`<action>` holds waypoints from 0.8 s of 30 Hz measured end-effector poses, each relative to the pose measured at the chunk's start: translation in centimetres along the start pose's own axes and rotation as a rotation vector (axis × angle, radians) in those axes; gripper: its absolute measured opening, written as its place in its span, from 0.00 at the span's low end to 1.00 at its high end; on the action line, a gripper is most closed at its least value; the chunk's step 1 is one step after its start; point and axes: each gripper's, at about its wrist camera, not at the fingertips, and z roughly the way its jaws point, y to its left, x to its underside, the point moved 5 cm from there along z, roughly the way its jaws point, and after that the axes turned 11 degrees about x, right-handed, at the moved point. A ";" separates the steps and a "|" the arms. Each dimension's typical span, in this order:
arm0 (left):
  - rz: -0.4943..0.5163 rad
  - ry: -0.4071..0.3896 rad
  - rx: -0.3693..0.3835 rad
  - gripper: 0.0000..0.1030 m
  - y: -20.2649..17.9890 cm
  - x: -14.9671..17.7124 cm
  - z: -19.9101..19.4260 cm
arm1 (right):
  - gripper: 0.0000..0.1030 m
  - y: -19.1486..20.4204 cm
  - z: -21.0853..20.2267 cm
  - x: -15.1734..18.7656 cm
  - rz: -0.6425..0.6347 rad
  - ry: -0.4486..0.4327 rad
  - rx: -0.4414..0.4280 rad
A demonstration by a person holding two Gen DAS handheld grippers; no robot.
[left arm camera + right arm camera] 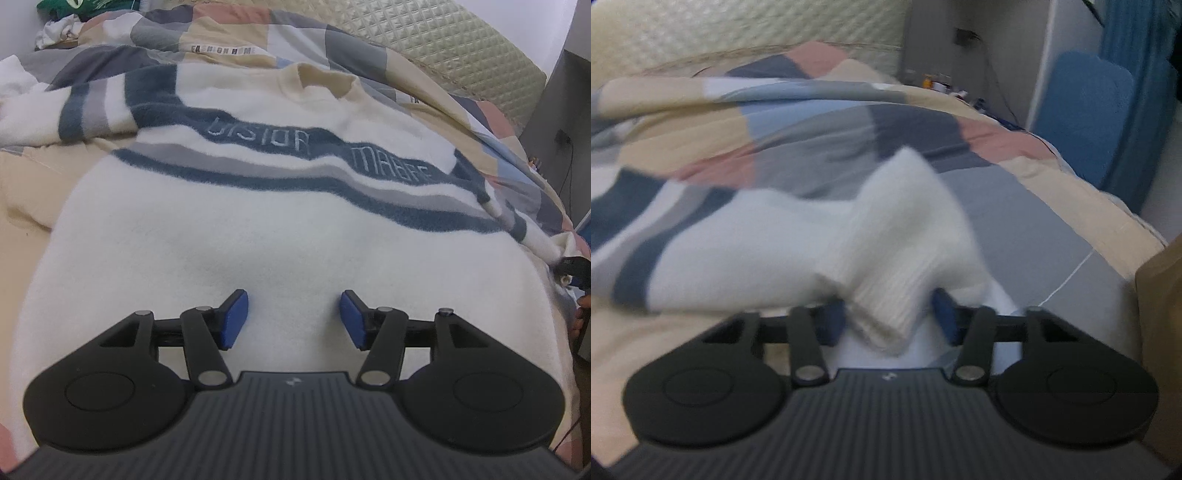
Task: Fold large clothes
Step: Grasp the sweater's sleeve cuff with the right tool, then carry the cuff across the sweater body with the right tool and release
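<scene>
A cream sweater (229, 236) with blue and grey chest stripes lies face up on the bed, collar at the far end. My left gripper (293, 317) hovers open over its plain lower body, with only flat fabric between the blue pads (234, 321). The sweater's right sleeve (517, 221) runs off to the right edge. In the blurred right wrist view, the ribbed sleeve cuff (886, 273) stands bunched between the pads of my right gripper (890, 319), with fabric against both pads. The striped upper sleeve (665, 236) trails away to the left.
A patchwork duvet (229, 33) is heaped behind the sweater, against a quilted headboard (461, 48). Green and white clothes (70, 14) sit at the far left. A blue padded thing (1082, 122) and a brown box edge (1161, 317) stand beside the bed on the right.
</scene>
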 end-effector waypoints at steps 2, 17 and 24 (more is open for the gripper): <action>-0.015 0.000 0.007 0.60 0.1 -0.2 -0.1 | 0.13 -0.9 -0.1 -0.9 0.009 -0.010 0.040; -0.096 -0.076 0.069 0.60 1.4 -2.5 -4.0 | 0.10 -5.9 -18.8 -17.6 0.156 -0.162 -0.258; -0.118 -0.144 0.113 0.60 2.9 -4.0 -8.6 | 0.10 1.1 -33.8 -20.2 0.028 -0.267 -0.486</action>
